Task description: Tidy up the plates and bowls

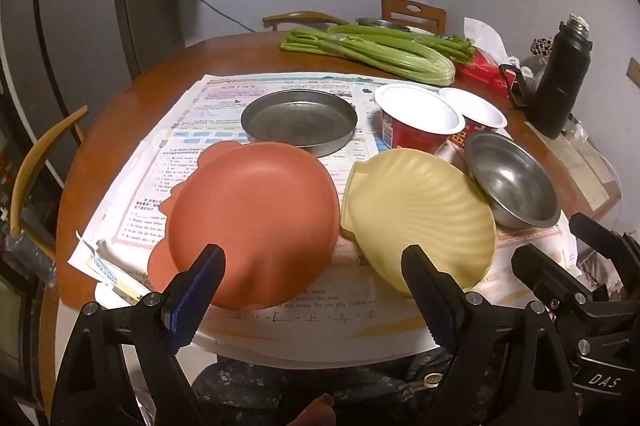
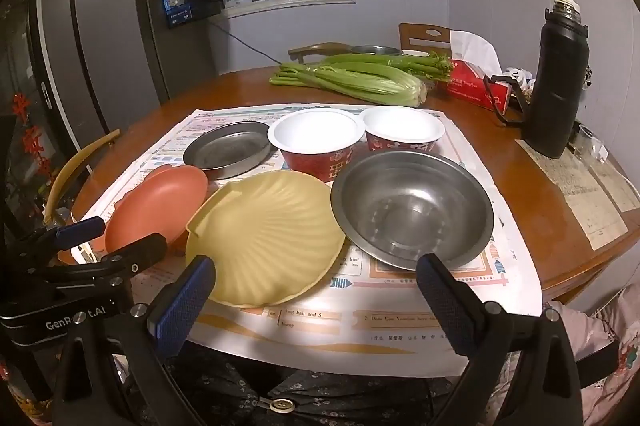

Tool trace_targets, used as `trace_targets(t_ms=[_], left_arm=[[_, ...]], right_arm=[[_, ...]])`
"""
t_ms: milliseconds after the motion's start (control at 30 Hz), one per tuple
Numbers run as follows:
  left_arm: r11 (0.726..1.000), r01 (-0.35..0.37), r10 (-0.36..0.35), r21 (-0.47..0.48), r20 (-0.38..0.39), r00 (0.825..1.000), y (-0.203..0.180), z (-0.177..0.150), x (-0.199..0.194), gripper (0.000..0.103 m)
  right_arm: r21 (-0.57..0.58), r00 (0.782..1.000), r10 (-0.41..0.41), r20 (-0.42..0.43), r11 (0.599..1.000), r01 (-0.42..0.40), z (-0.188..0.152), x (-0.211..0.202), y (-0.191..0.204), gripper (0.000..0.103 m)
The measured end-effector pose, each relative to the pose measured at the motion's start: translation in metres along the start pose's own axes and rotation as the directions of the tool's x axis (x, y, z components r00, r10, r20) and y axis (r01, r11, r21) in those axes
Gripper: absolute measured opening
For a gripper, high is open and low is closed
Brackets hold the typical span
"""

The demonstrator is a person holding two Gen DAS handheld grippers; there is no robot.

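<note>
On newspaper near the table's front edge lie an orange-red plate and a yellow shell-shaped plate, side by side. Right of them stands a steel bowl. Behind are a flat steel pan and two red paper bowls, one nearer the pan and one to its right. My left gripper hovers open over the front edge between the two plates. My right gripper is open, in front of the yellow plate and steel bowl. Neither holds anything.
Celery stalks, a red tissue box and a black flask stand at the back and right of the round wooden table. Chairs surround it; a refrigerator is at left. A person's patterned clothing shows below.
</note>
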State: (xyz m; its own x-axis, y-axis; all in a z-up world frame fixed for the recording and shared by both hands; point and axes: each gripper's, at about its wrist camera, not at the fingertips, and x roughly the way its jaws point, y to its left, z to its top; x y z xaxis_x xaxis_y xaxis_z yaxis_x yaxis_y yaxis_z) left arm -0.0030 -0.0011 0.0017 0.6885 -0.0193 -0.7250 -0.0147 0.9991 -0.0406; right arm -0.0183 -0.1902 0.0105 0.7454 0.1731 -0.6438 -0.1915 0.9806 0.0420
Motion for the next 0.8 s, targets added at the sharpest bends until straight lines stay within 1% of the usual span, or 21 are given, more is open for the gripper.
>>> trace_targets(t_ms=[233,800], left_arm=[[1.0,0.001,-0.001,0.001,-0.003,1.0,-0.0006,-0.0004,0.0004,0.09],[1.0,0.007,-0.007,0.006,-0.003,1.0,-0.0007,-0.0018,-0.0003,0.09]], right_arm=[[-0.001,1.0,0.005,-0.01,1.0,-0.005,0.0003,0.0011,-0.0002,0.101],[0.003,1.0,-0.012,-0.009,1.0,0.012,0.0002,-0.001,-0.0022,0.101]])
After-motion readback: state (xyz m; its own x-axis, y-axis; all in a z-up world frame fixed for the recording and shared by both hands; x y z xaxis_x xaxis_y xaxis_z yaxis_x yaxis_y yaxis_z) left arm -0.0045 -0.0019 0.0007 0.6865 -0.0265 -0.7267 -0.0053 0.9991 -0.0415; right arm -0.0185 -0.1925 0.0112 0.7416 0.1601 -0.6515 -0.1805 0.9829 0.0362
